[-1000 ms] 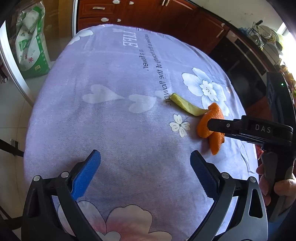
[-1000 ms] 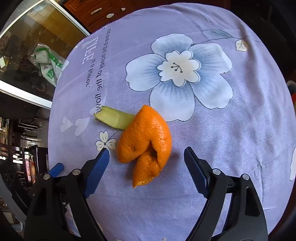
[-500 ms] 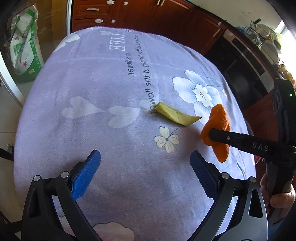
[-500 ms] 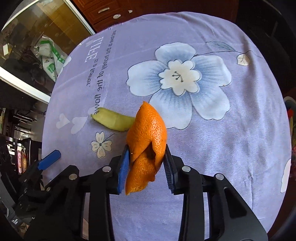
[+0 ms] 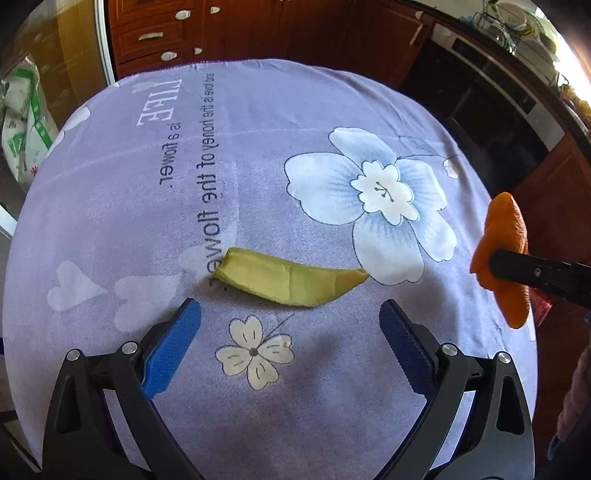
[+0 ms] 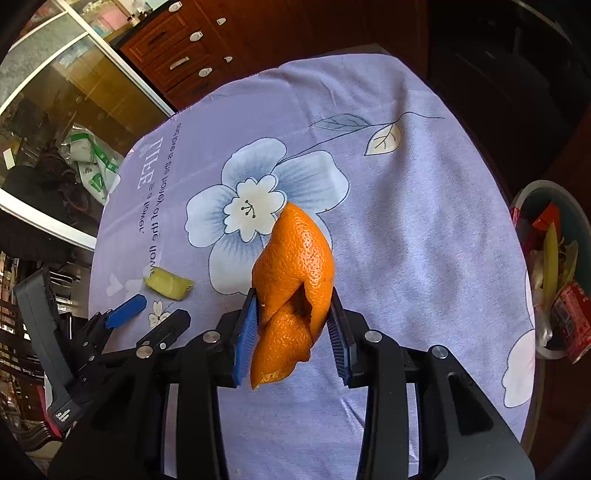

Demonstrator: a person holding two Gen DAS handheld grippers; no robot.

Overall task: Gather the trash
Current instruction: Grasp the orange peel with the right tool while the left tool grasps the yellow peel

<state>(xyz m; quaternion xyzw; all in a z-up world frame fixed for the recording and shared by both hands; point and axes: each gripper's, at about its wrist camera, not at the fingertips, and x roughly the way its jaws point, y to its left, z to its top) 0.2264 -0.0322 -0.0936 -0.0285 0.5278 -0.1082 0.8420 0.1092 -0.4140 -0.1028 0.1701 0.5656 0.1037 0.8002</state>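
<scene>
A purple cloth (image 5: 155,206) with big white flowers and upside-down writing covers the desk. Behind the cloth stand brown drawers (image 5: 155,33) with white knobs. A white and green bag (image 5: 22,122) lies off its left side. A dish rack (image 5: 517,18) sits far back on its right.

Trash bin (image 6: 554,273) cut off at right edge

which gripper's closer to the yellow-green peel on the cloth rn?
Left. The left gripper is open just short of the yellow-green peel, its fingers flanking it. The right gripper is off to the side, shut on the orange peel.
</scene>
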